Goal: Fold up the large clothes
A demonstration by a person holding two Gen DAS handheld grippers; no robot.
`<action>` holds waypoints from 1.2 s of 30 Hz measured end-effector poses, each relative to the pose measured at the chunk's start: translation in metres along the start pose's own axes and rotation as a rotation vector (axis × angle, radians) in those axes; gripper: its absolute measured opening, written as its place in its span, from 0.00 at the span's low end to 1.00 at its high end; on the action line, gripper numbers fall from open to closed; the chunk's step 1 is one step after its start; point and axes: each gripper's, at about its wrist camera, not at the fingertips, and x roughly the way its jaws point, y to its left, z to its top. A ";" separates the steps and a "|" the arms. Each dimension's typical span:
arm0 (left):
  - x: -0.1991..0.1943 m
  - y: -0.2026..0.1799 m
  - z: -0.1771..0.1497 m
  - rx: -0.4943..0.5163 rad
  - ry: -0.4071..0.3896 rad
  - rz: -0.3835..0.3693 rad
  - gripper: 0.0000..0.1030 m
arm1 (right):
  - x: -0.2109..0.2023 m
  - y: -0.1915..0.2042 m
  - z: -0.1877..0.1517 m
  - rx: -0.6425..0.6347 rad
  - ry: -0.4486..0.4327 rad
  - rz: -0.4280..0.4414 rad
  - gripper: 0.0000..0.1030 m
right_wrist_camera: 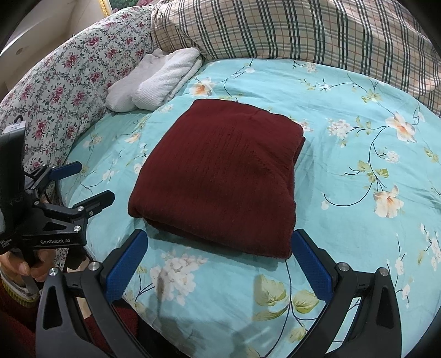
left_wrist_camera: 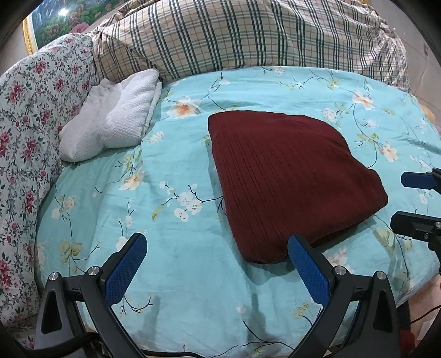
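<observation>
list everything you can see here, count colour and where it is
folded garment: 1, dark red ribbed knit, middle of the bed, just beyond both grippers
bedsheet: 1, light blue with flower print, covering the bed
white cloth: 1, white textured, folded, far left of the bed against the floral bedding
floral bedding: 1, white with red flowers, piled along the left edge
plaid bedding: 1, beige with dark green checks, heaped across the far side
framed picture: 1, landscape with gold frame, wall at upper left
left gripper: 1, black with blue pads, open, empty, near edge of the bed
right gripper: 1, black with blue pads, open, empty, before the garment's near edge
hand: 1, gripping the left gripper's handle
</observation>
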 end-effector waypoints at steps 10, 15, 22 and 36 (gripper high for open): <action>0.007 0.003 0.003 -0.012 0.012 -0.012 0.99 | 0.006 -0.001 0.003 0.010 0.004 -0.002 1.00; 0.010 0.004 0.006 -0.018 0.017 -0.018 0.99 | 0.008 -0.003 0.007 0.013 0.000 0.000 1.00; 0.013 0.005 0.010 -0.021 0.024 -0.023 0.99 | 0.010 -0.005 0.012 0.019 -0.005 0.004 1.00; 0.012 0.003 0.013 -0.023 0.021 -0.023 0.99 | 0.008 -0.004 0.015 0.022 -0.010 0.008 1.00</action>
